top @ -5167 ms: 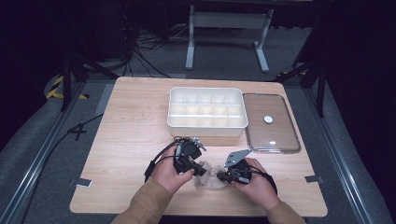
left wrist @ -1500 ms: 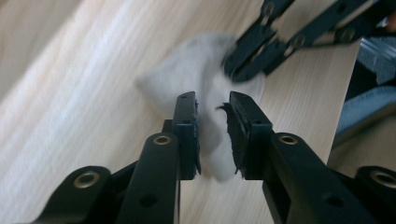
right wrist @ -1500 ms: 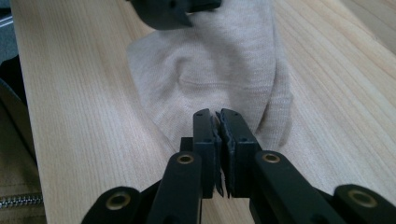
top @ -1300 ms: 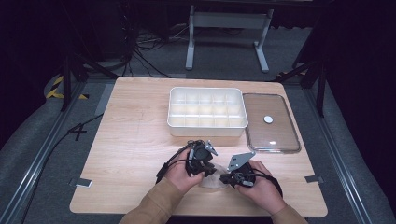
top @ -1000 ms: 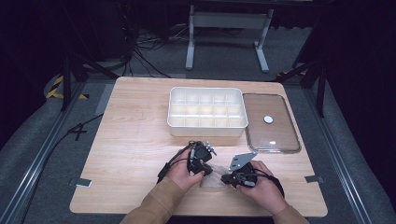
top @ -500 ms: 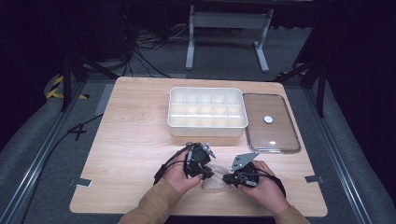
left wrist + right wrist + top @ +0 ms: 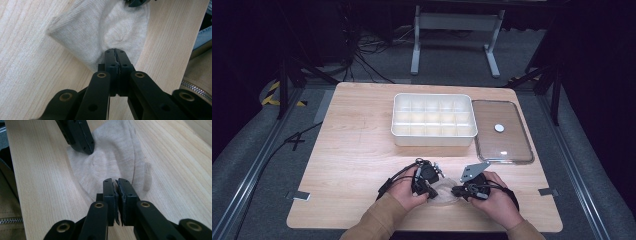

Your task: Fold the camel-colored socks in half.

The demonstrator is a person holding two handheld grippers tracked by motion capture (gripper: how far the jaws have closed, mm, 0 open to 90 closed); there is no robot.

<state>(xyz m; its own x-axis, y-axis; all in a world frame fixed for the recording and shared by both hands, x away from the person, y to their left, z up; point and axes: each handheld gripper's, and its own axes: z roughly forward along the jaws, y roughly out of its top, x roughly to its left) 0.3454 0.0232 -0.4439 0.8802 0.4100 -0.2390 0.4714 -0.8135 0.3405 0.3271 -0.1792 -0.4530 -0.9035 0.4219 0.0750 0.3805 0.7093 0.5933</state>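
Note:
A small beige knit cloth [image 7: 443, 193] lies flat on the wooden table [image 7: 362, 150] near its front edge, between the person's two hands. My left gripper [image 7: 430, 192] is at the cloth's left side. In the left gripper view its jaws have just been closing and are shut on the edge of the cloth [image 7: 105, 27]. My right gripper [image 7: 456, 191] is at the right side, and its jaws pinch the near edge of the cloth [image 7: 112, 157]. The left gripper [image 7: 87, 150] presses the cloth's far corner in the right gripper view.
A white compartment tray [image 7: 432, 141] stands at the middle of the table's far half. A clear lid [image 7: 492, 145] with a white knob [image 7: 499, 128] lies to its right. The person's sleeves come in over the front edge.
Over five seconds the left hand has shifted a little right and nearer, onto the cloth. Within the last second both hands and the cloth look the same.

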